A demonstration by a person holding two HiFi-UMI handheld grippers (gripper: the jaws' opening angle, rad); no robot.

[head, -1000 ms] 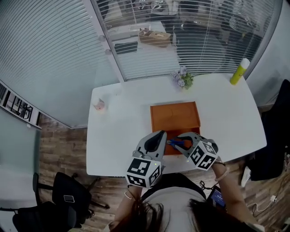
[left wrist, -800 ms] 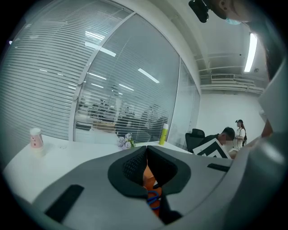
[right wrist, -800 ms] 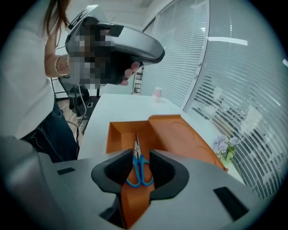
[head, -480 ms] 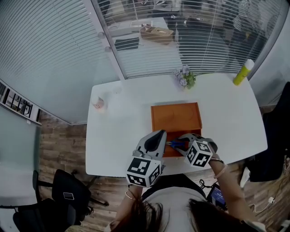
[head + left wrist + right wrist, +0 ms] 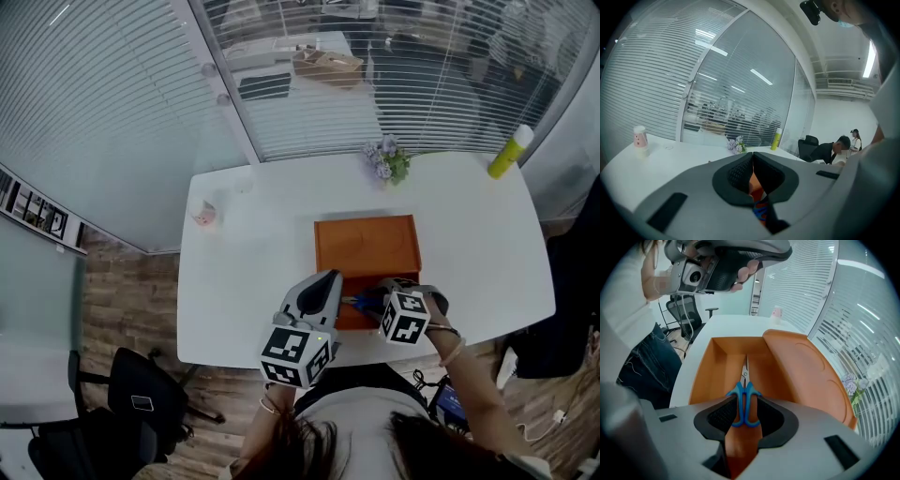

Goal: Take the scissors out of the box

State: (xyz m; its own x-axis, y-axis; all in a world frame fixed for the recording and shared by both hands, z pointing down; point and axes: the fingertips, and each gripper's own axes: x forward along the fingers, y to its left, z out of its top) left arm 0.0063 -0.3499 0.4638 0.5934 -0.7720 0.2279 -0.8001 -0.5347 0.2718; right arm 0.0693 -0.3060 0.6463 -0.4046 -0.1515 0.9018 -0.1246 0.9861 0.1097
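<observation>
An orange box [image 5: 367,246] lies on the white table [image 5: 253,272], its lid [image 5: 806,366] swung open. Blue-handled scissors [image 5: 745,399] lie on the box floor, blades pointing away from me; in the head view only a bit of blue [image 5: 361,302] shows. My right gripper [image 5: 744,409] points steeply down into the box's near end. Its jaws are opening, with the scissor handles between the pads. My left gripper [image 5: 330,279] hovers at the box's near left corner, tips together with nothing in them, and also shows up high [image 5: 726,263] in the right gripper view.
A pink paper cup [image 5: 205,217] stands at the table's far left, a small flower bunch [image 5: 385,161] at the back edge and a yellow bottle [image 5: 507,152] at the far right corner. A black office chair [image 5: 141,405] stands on the floor to my left.
My right gripper has sunk lower over the near end of the box and tipped more steeply down. The left gripper has barely moved.
</observation>
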